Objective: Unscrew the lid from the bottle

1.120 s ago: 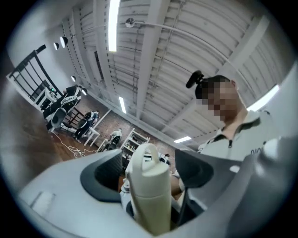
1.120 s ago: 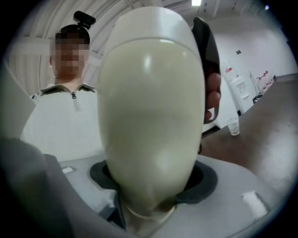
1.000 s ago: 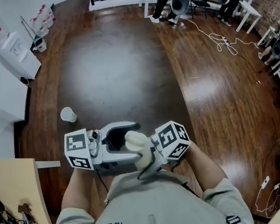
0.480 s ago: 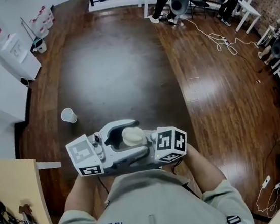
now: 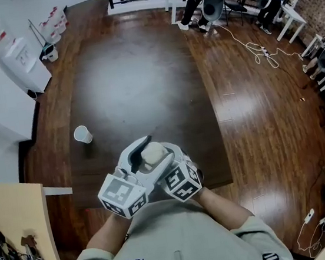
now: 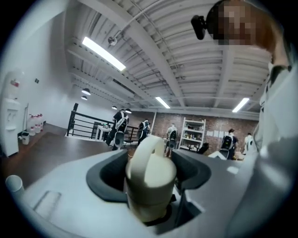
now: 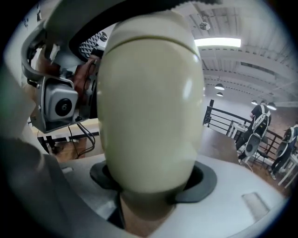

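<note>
A cream bottle (image 5: pixel 152 154) is held between both grippers close to the person's chest, over the near edge of the dark table (image 5: pixel 137 70). In the left gripper view its lid (image 6: pixel 150 169), with a loop handle on top, sits between the dark pads (image 6: pixel 104 179). My left gripper (image 5: pixel 142 154) has just been closing and is now shut on that lid. In the right gripper view the bottle's rounded body (image 7: pixel 149 107) fills the picture. My right gripper (image 5: pixel 163 156) is shut on it low down, its pads mostly hidden by the bottle.
A white paper cup (image 5: pixel 82 134) stands at the table's left edge. A water dispenser (image 5: pixel 16 56) is at the far left wall. People and chairs (image 5: pixel 217 0) are at the back, a cable (image 5: pixel 252 43) trails on the floor, and a beige bench (image 5: pixel 15 229) is at near left.
Both grippers have swung round with the bottle, from lying side by side across the view to pointing forward in a V. They have sunk lower, and the right one moved more.
</note>
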Available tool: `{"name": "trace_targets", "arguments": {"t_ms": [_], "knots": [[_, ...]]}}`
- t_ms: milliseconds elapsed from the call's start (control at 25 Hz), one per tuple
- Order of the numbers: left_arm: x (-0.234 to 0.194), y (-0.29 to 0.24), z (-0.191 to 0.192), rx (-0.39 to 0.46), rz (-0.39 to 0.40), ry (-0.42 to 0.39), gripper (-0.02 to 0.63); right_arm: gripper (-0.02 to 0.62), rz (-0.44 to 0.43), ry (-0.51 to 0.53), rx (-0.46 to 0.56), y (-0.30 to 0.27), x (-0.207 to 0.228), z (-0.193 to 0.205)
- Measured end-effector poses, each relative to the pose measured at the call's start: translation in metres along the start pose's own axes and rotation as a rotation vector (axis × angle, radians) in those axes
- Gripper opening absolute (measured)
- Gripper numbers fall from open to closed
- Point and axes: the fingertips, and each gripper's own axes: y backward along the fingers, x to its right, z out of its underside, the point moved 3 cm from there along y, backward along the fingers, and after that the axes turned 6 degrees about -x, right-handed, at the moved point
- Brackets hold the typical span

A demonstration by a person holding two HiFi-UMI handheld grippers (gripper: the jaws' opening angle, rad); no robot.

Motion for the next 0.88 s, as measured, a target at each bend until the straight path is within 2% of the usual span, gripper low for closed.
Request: {"name": "trace_targets", "arguments": {"t_ms": [120, 200, 320, 400, 560, 680, 760, 880], "knots": [[0.001, 0.001, 0.005, -0.009, 0.047, 0.01, 0.288, 0.299, -0.058, -0.008, -0.004, 0.0, -0.007, 0.004], [0.004, 0.002, 0.003, 0.005, 0.12, 0.022, 0.289, 0.299, -0.122, -0.015, 0.005, 0.002, -0.01, 0.003], [0.006, 0.01, -0.003, 0.043, 0.253, 0.055, 0.338, 0.299, -0.26, -0.032, 0.024, 0.008, -0.02, 0.002], [0.007, 0.021, -0.007, 0.064, 0.364, 0.074, 0.358, 0.299, -0.381, 0.003, 0.035, 0.017, -0.029, 0.001], [0.012, 0.043, -0.013, 0.084, 0.617, 0.097, 0.36, 0.299, -0.759, 0.103, 0.084, 0.051, -0.059, -0.011], [0.02, 0.049, -0.02, 0.074, 0.763, 0.071, 0.36, 0.299, -0.998, 0.171, 0.057, 0.075, -0.077, -0.012], [0.027, 0.052, -0.026, 0.073, 0.848, 0.056, 0.36, 0.299, -1.096, 0.206, 0.029, 0.084, -0.086, -0.011], [0.037, 0.056, -0.031, 0.071, 0.936, 0.035, 0.36, 0.299, -1.189, 0.204, 0.033, 0.09, -0.095, -0.013]]}}
